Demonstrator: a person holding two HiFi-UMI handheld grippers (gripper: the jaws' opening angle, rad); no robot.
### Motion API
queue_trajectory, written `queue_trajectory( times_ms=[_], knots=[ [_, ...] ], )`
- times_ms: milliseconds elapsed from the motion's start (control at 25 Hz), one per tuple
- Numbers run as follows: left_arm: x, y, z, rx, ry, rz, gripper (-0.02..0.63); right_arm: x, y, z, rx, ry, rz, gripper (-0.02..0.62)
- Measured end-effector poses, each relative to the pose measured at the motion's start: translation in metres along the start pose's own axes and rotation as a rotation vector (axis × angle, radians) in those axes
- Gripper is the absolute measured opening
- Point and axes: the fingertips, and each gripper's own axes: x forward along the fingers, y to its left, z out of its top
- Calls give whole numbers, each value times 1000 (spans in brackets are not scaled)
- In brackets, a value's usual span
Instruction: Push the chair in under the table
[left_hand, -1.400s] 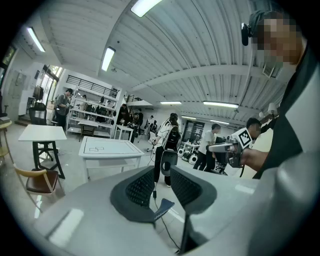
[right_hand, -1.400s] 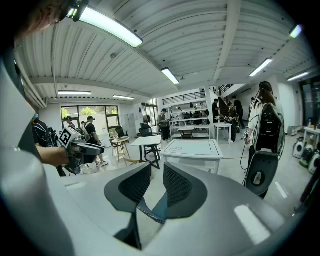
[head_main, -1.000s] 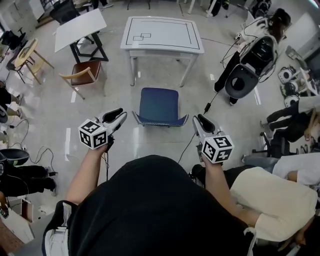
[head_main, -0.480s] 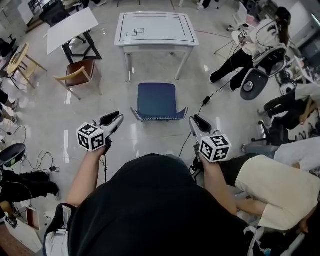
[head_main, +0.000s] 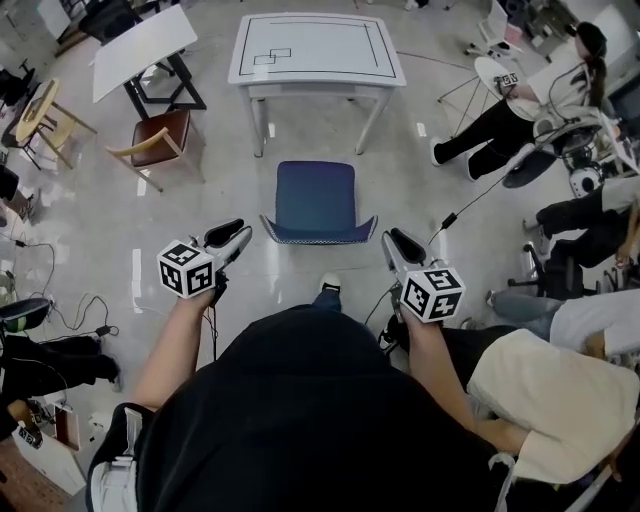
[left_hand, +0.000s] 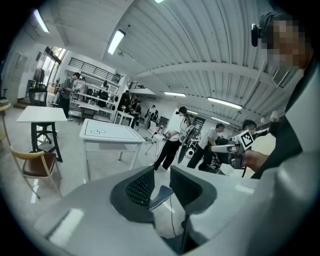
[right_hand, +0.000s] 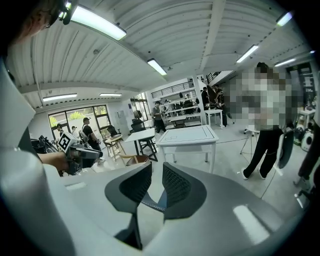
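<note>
Blue chair (head_main: 315, 198), legs hidden under seat

My left forearm (head_main: 172, 350) and right forearm (head_main: 440, 375) reach ahead; I hold the left gripper (head_main: 240, 233) and right gripper (head_main: 396, 238) well apart, tilted slightly down, jaws closed, seemingly gripping nothing

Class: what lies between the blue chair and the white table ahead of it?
Only bare floor lies between the blue chair and the white table; the head view shows it.
</note>
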Motion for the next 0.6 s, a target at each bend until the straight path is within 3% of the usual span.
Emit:
queue_trajectory(
  times_ms=[400, 600],
  knots=[
    [64, 17, 60, 15, -6, 76, 218, 49, -73, 31, 0, 35, 53, 98],
    [100, 14, 70, 9, 9, 93, 218, 74, -104, 39, -4, 65, 100, 98]
  ],
)
